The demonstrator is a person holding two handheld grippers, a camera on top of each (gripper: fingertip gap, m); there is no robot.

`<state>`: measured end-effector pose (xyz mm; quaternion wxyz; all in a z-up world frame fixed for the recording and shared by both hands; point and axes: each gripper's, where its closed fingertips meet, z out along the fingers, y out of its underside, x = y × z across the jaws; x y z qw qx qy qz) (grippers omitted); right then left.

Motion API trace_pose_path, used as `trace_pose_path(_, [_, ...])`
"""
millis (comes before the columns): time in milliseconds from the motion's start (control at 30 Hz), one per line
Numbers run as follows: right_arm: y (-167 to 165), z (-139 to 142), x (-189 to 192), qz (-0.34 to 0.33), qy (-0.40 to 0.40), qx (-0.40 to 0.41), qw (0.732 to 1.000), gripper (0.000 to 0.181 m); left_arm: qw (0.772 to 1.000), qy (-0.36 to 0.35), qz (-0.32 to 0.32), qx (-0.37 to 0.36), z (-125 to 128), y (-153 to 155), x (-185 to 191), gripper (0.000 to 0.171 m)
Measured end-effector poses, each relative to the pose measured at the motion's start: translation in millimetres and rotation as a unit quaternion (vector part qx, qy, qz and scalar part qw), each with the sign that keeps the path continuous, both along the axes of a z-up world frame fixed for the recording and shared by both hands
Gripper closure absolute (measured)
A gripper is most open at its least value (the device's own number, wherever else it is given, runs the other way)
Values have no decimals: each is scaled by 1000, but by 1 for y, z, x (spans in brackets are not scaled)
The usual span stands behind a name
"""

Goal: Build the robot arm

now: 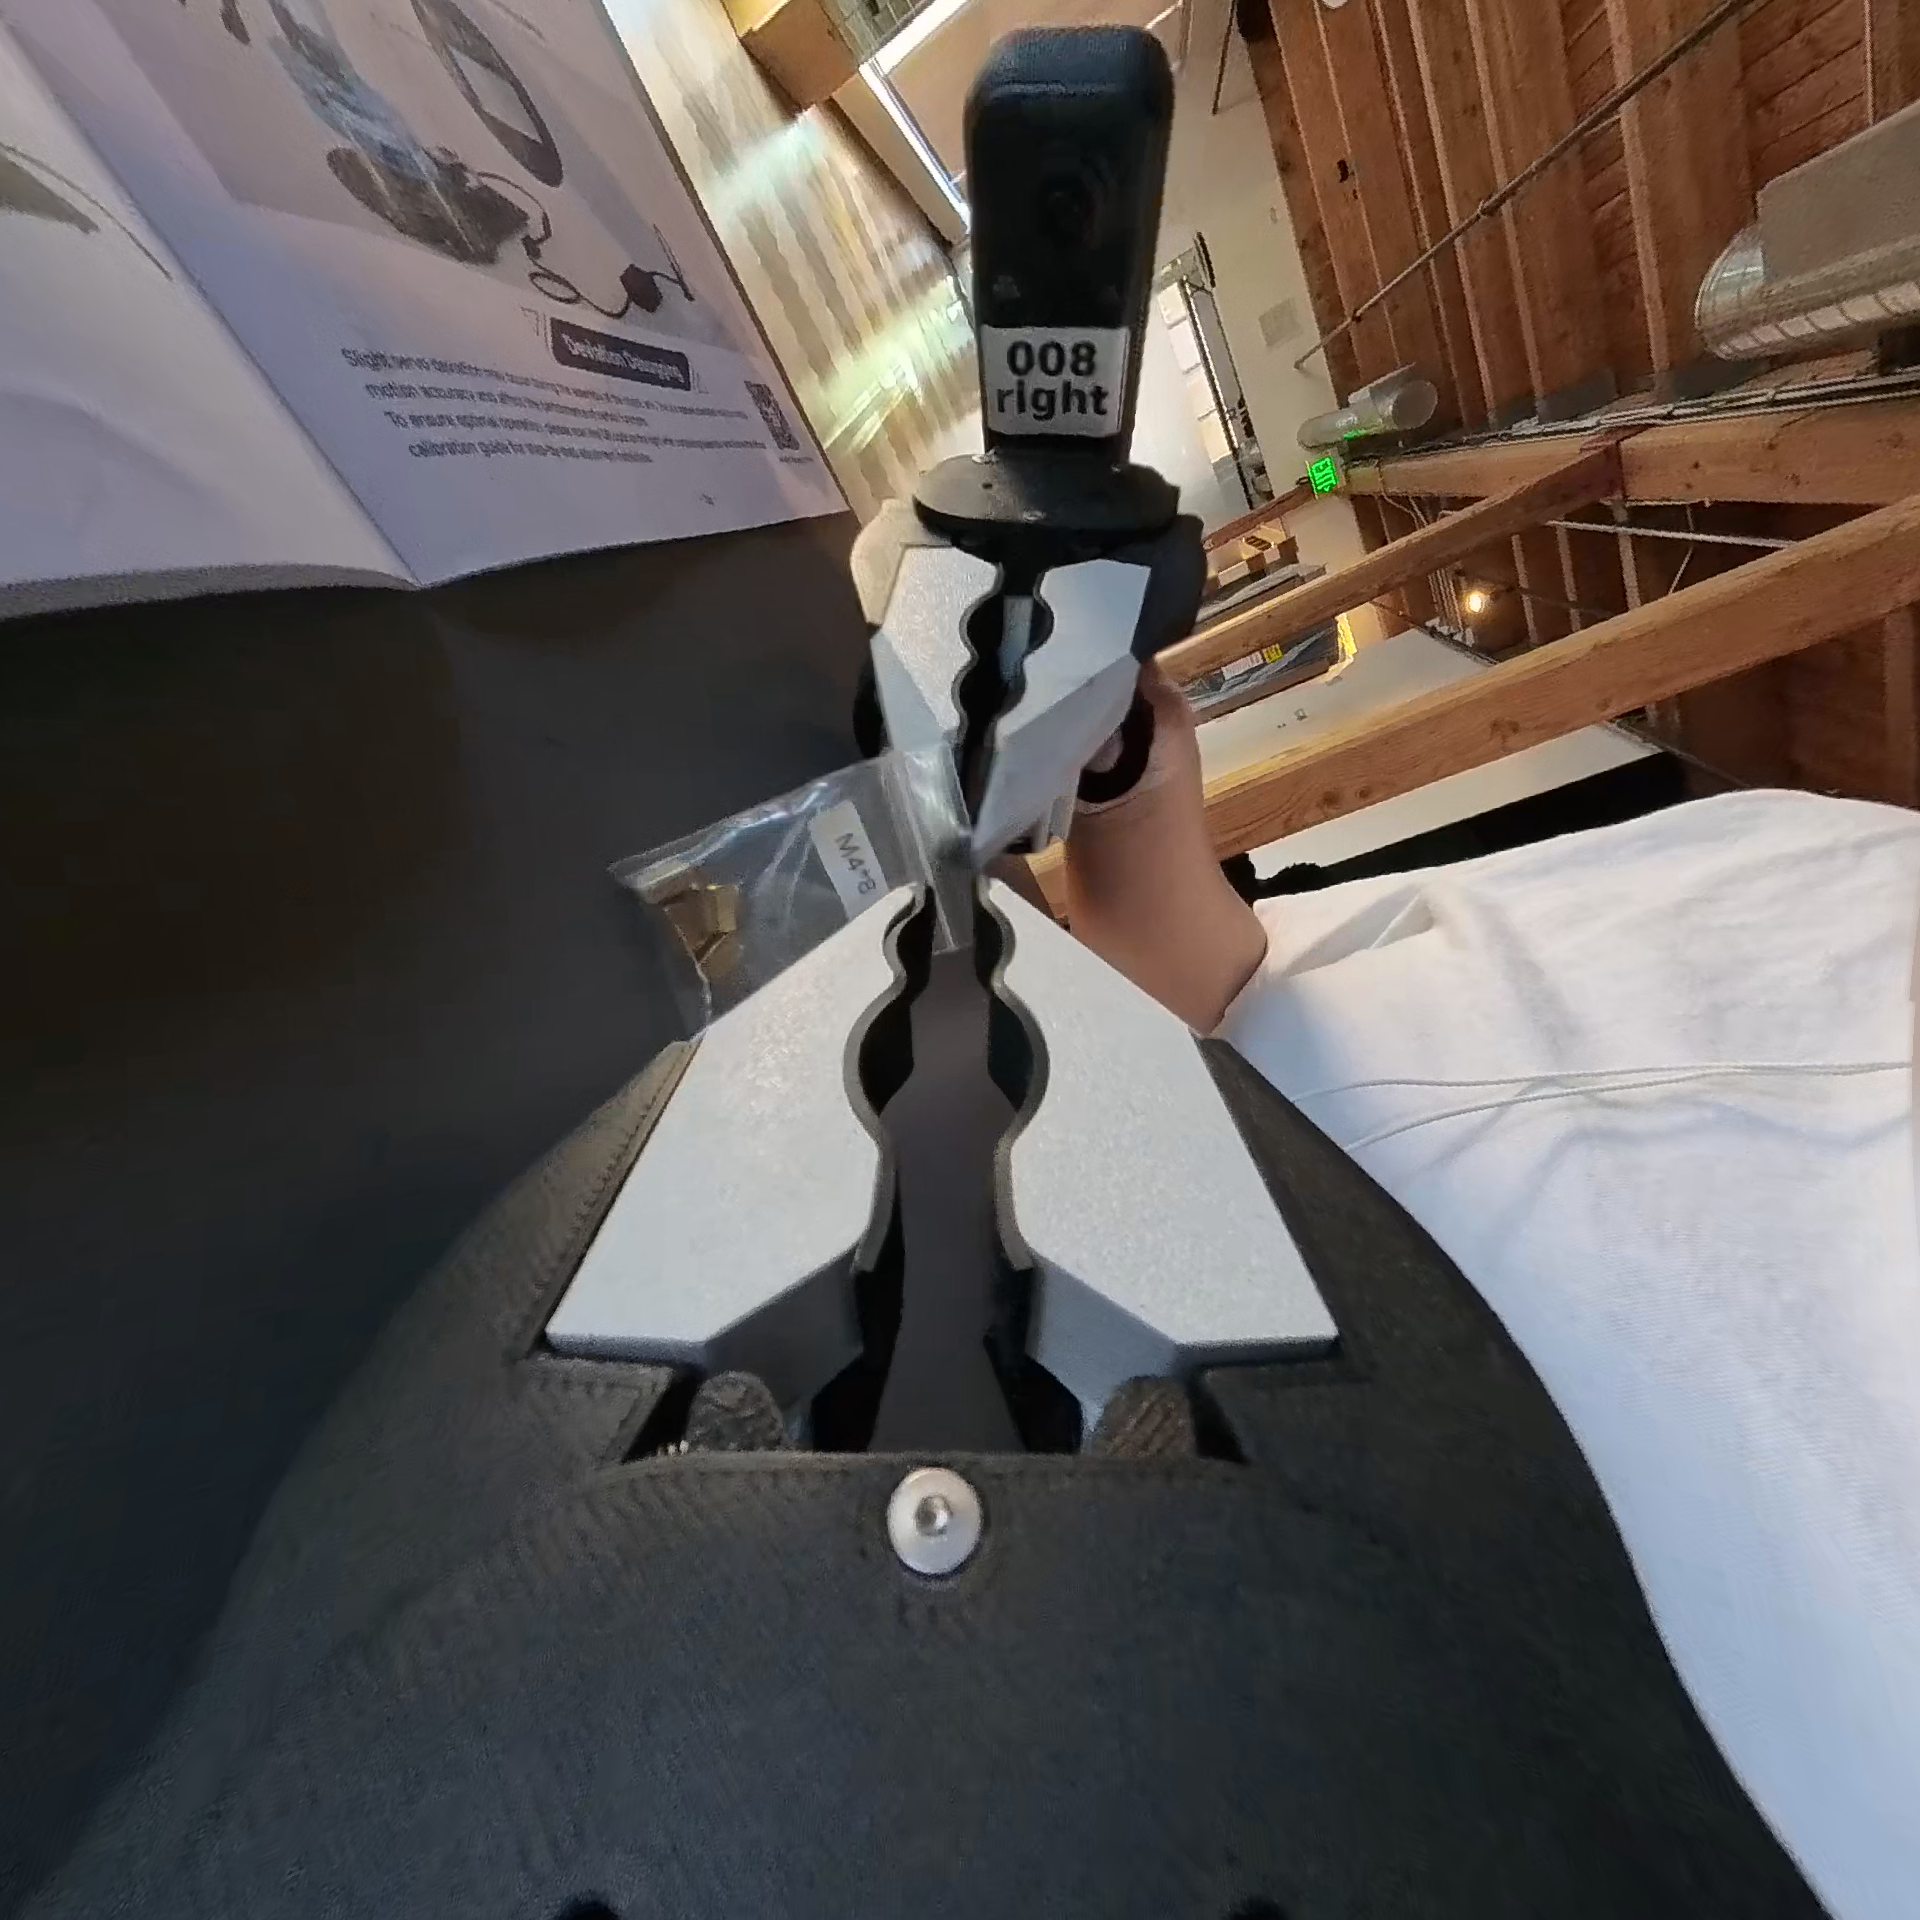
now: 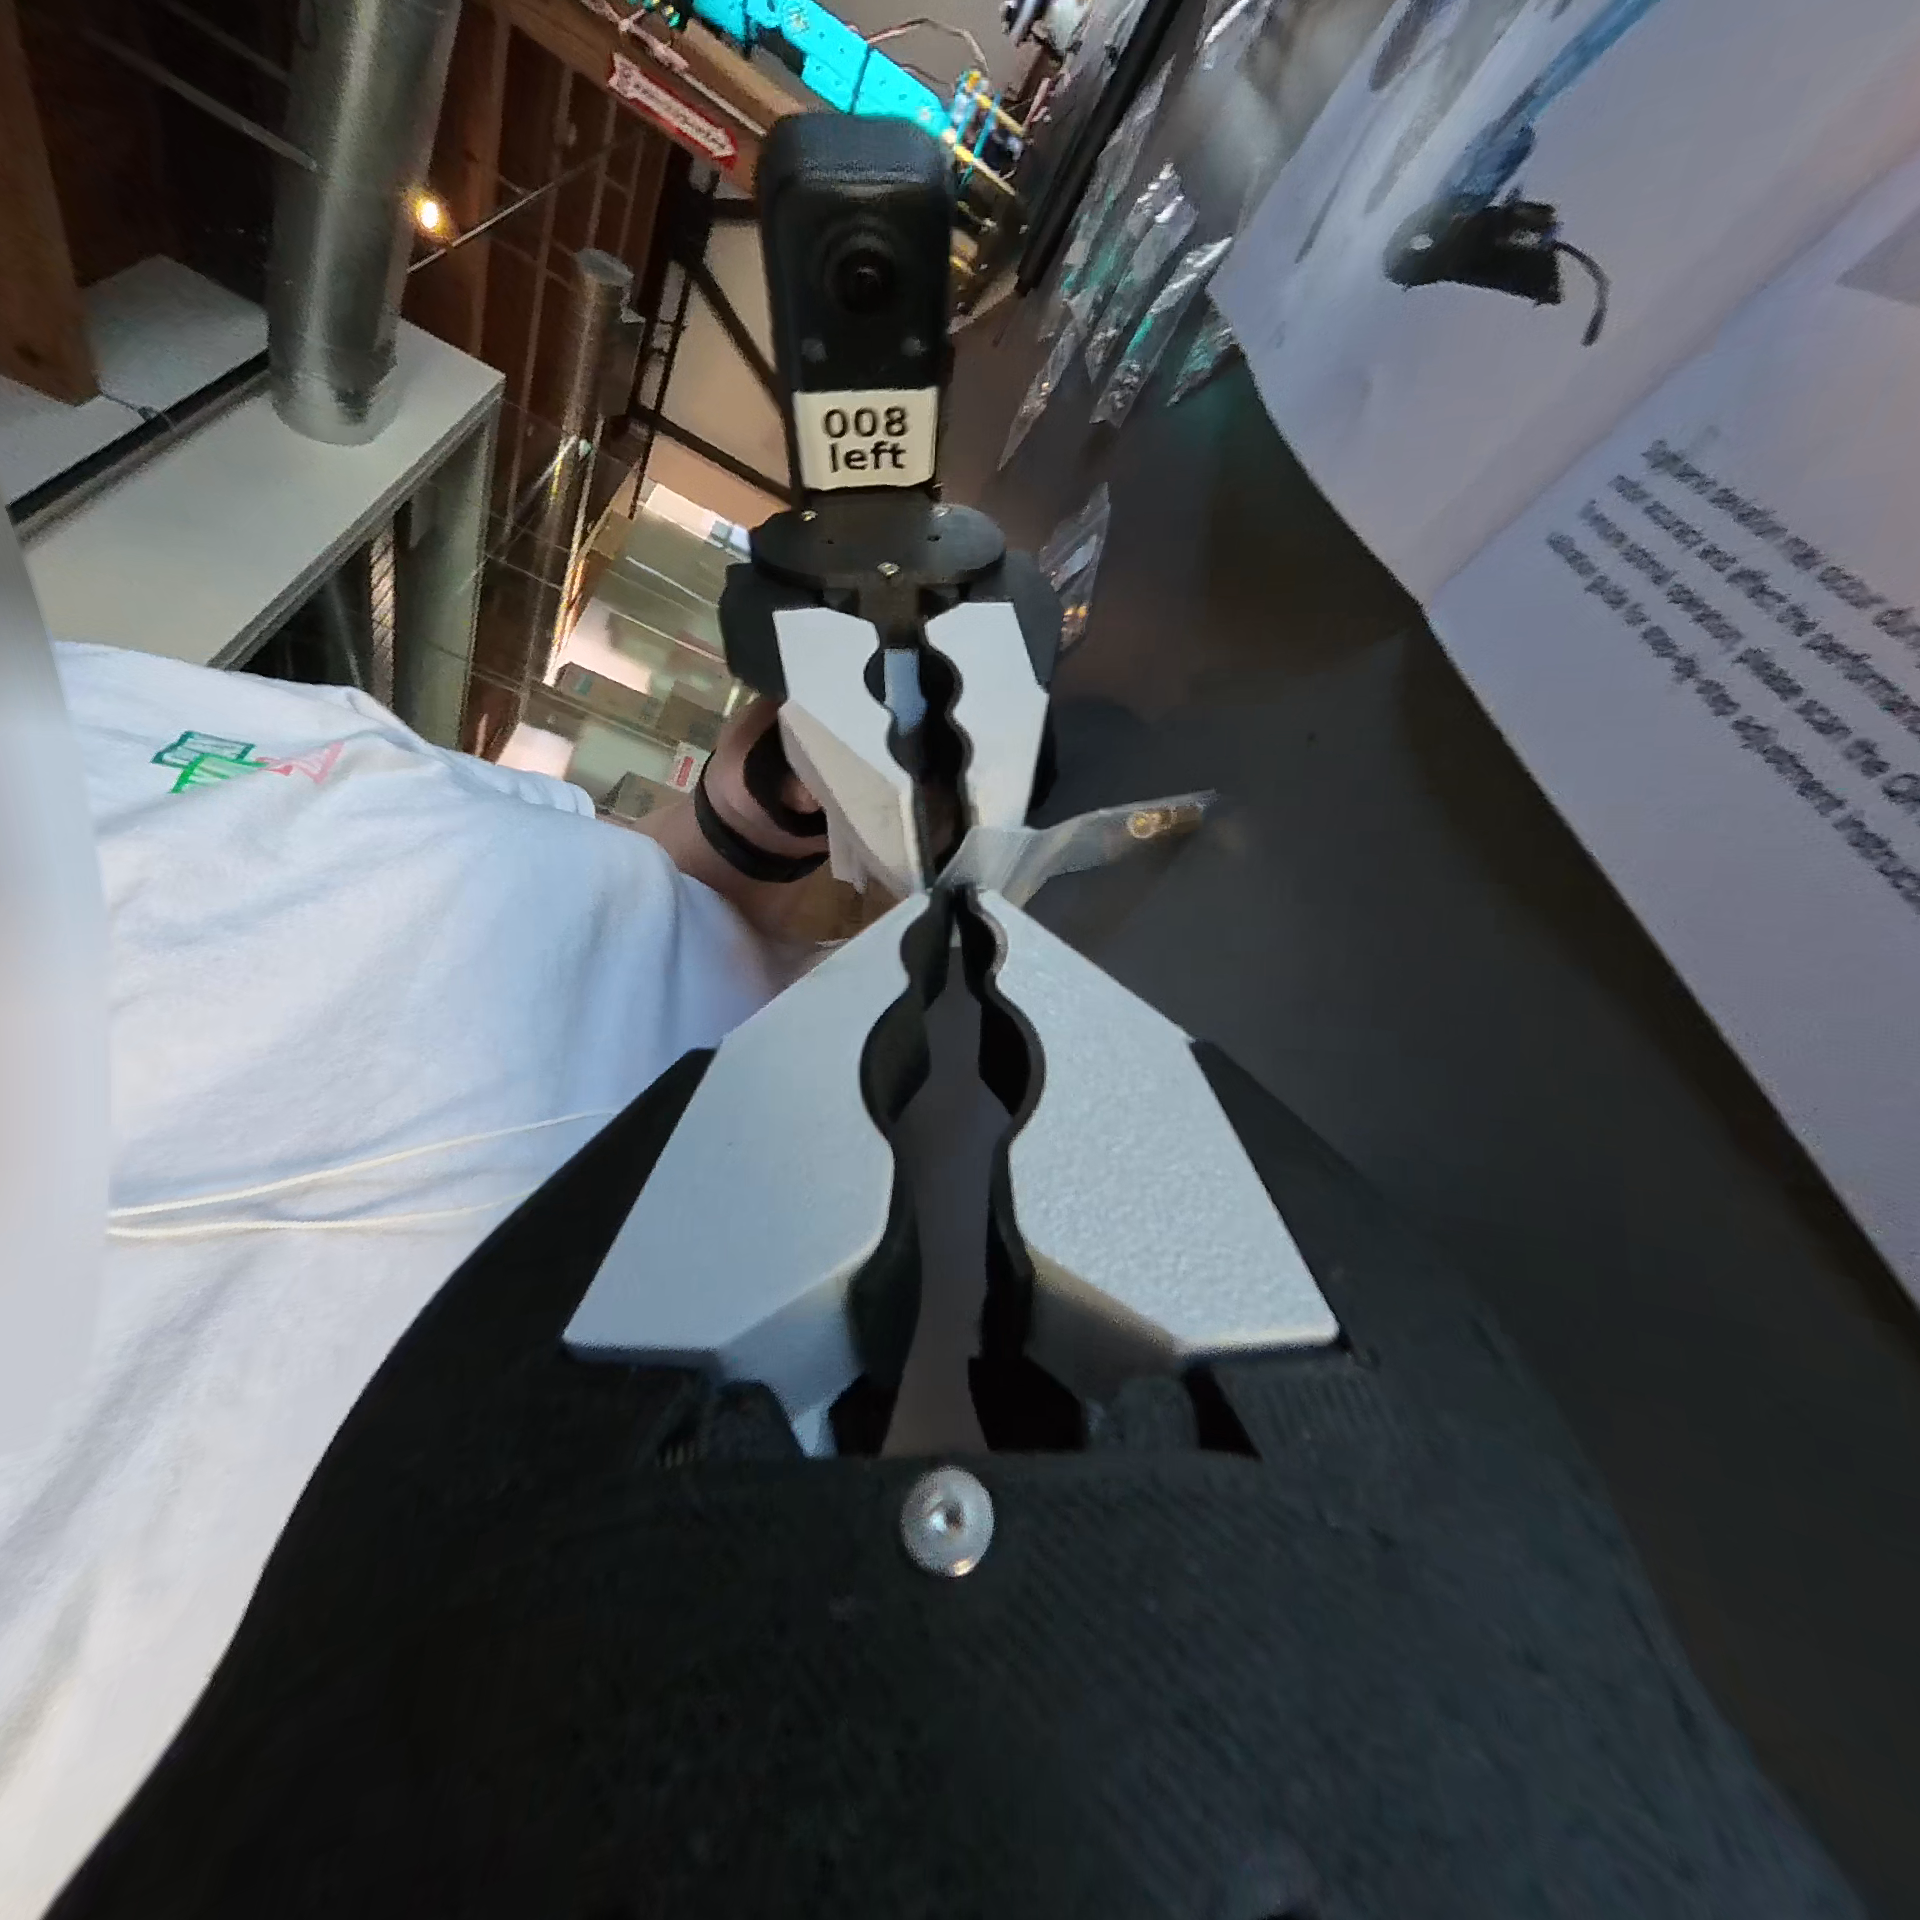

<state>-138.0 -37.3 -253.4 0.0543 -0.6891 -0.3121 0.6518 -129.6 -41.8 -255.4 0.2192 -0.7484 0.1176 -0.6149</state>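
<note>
Two grippers tip-to-tip | left gripper (image 1: 951, 914), right gripper (image 2: 951, 902) fingers pinching clear bag (image 1: 769, 883) between

Open booklet (image 1: 312, 312) close beside tip-to-tip tools.

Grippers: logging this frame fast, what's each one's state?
Left gripper: closed on the bag.
Right gripper: closed on the same bag.

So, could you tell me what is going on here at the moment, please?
A person in a white shirt holds two grippers facing each other. The left gripper and the right gripper are both shut on one edge of a small clear plastic bag of brass-coloured parts, held above a dark table. An open booklet lies nearby.
</note>
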Motion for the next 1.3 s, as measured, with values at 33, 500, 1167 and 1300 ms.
trace_pose_path(33, [2, -1, 0, -5, -4, -3, 1000, 181, 1000, 1, -2, -1, -1, 0, 0, 166])
trace_pose_path(500, [3, -12, -2, -7, -42, 4, 999, 181, 999, 35, 2, -6, -11, 3, 3, 166])
trace_pose_path(1167, [16, -22, 2, -50, -95, -25, 994, 175, 998, 59, 7, -14, -18, 5, 3, 171])
trace_pose_path(1300, [17, -24, 0, -56, -105, -30, 992, 174, 997, 72, 5, -7, -20, 4, 4, 171])
